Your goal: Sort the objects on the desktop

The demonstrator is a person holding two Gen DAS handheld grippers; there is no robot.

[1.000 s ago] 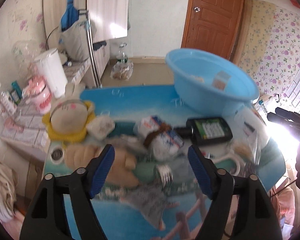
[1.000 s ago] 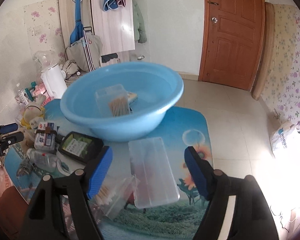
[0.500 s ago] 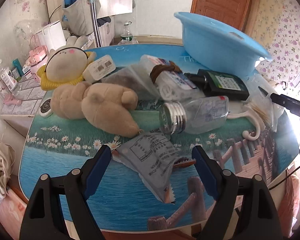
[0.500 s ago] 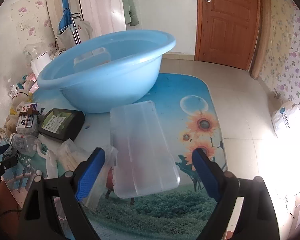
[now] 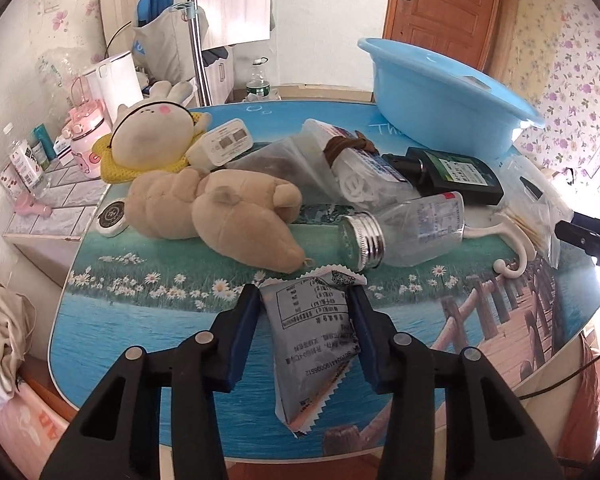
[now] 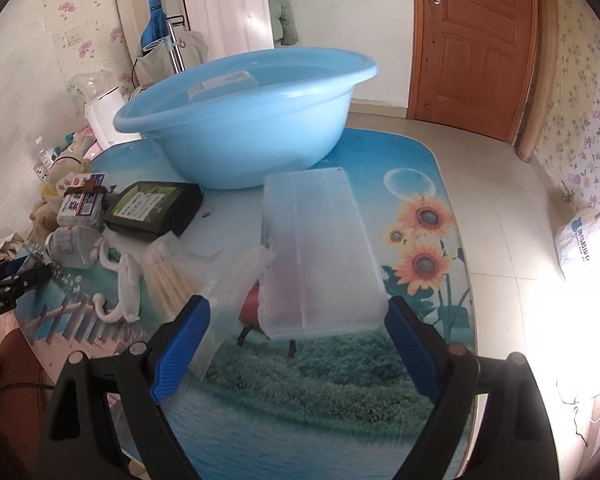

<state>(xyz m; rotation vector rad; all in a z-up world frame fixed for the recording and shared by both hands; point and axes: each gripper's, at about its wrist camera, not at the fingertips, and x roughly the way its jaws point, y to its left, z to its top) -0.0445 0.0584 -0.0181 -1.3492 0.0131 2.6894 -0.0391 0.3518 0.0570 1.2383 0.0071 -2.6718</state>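
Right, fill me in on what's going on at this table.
A person with two handheld grippers is sorting clutter on the picture-printed table. The left gripper has just closed on a flat grey foil sachet. The right gripper is open around the near end of a clear plastic box, not gripping it. A light blue plastic basin already holds another clear box.

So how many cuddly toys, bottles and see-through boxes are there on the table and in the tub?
Cuddly toys: 2, bunny, tan plush
Bottles: 3, clear, dark, banded
See-through boxes: 2, table, tub
Total: 7
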